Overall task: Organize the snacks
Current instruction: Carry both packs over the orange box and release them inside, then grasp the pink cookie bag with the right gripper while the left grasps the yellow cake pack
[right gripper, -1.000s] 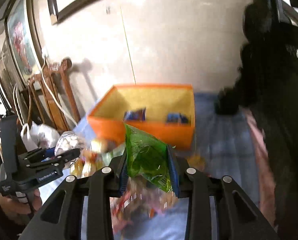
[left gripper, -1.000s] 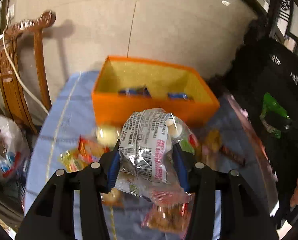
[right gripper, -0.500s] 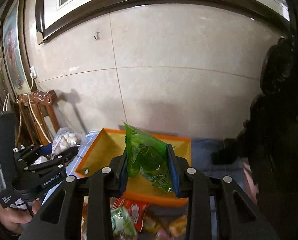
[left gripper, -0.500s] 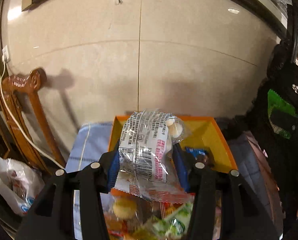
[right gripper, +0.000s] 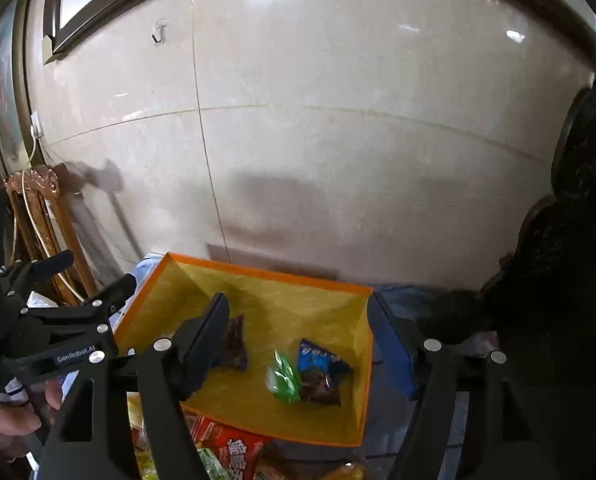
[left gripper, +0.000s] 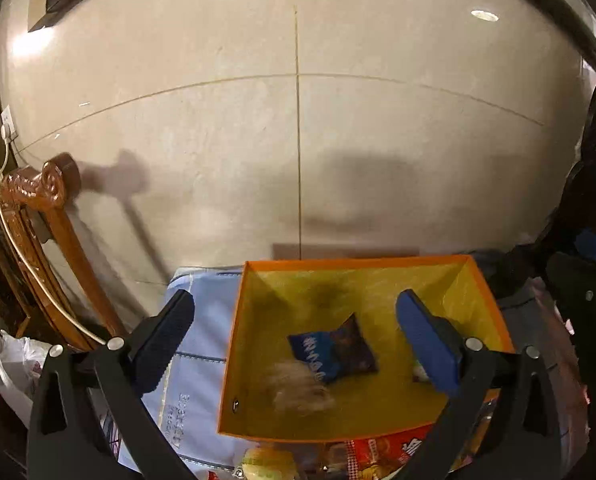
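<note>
Both claws, left claw [left gripper: 294,328] and right claw [right gripper: 301,336], have just spread and hang empty over the open orange fabric box [right gripper: 361,360]; withdrawing low could snag its soft rim.

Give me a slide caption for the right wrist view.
Right tongs open over the orange box; green packet beside a blue one inside.

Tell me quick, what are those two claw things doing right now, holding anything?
Left gripper: open, empty, jaws just spread above the orange box.
Right gripper: open, empty, jaws just widened; the green packet lies in the box.
</note>
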